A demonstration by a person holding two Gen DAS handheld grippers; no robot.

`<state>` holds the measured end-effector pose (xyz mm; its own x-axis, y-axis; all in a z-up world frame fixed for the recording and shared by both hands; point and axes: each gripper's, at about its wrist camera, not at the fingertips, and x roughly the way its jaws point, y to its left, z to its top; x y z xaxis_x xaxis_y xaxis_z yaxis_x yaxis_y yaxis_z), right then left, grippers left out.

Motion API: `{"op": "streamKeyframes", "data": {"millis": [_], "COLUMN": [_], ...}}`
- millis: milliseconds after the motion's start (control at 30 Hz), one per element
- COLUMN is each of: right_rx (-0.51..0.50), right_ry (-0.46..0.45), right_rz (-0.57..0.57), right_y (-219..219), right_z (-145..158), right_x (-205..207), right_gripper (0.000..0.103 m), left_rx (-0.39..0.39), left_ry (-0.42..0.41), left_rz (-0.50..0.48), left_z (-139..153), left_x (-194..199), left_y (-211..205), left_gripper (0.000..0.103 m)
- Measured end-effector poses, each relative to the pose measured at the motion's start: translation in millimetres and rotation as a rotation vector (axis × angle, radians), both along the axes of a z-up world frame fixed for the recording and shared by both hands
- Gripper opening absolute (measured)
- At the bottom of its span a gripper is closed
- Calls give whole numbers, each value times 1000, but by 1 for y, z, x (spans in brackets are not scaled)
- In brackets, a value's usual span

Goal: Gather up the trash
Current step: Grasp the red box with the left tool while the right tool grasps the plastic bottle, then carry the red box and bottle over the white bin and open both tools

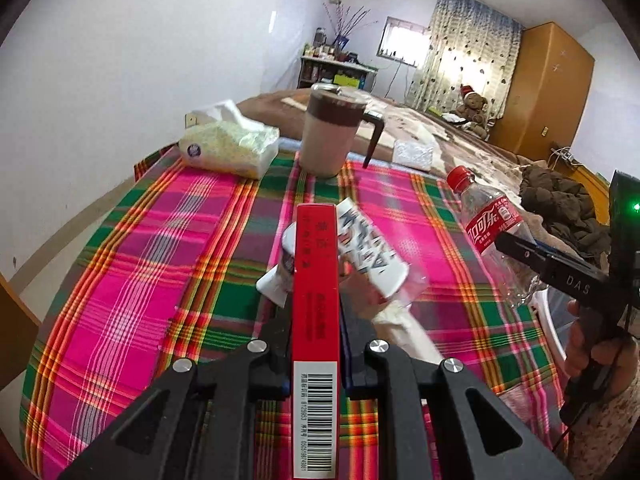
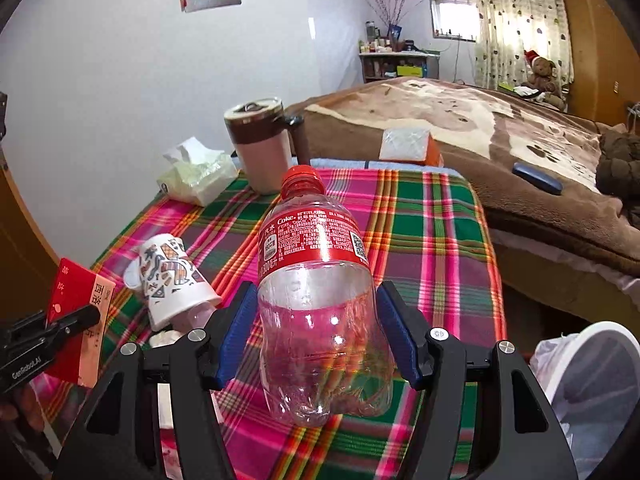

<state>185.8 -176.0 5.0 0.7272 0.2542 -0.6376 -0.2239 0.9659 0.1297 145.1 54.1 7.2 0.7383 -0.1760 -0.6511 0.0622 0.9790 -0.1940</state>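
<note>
My left gripper [image 1: 315,312] is shut on a flat red box [image 1: 315,280], held edge-up above the plaid table; it also shows in the right wrist view [image 2: 80,320]. My right gripper [image 2: 316,320] is shut on an empty clear Coke bottle [image 2: 316,288] with a red cap, held above the table's right side; the bottle also shows in the left wrist view [image 1: 492,232]. A patterned white paper cup [image 1: 372,256] lies on its side on the cloth, partly behind the red box, also in the right wrist view [image 2: 168,280]. Crumpled white paper [image 1: 396,316] lies beside it.
A tissue pack [image 1: 228,140] and a lidded brown mug [image 1: 332,132] stand at the table's far edge. A white lined bin [image 2: 592,380] stands low at the right of the table [image 2: 432,240]. A bed [image 2: 480,128] lies beyond.
</note>
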Motion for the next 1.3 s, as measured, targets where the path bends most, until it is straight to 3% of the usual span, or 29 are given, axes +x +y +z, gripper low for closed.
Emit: {"op": "streamKeyframes", "data": {"millis": [500, 1000, 1300], "right_rx": [39, 21, 16], "right_ry": [-73, -125, -109], "right_rz": [-116, -327, -456], "right_y": [-49, -122, -166], "right_z": [20, 26, 20], "right_x": [-37, -80, -95], "right_gripper": [63, 63, 63], "left_rx": [-6, -23, -41], "left_ry": [-126, -150, -131], "left_rz": [-145, -361, -498], "left_z": [46, 57, 54], "left_x": [-9, -8, -6], "left_y": [-57, -156, -229], "left_gripper": [18, 18, 18]}}
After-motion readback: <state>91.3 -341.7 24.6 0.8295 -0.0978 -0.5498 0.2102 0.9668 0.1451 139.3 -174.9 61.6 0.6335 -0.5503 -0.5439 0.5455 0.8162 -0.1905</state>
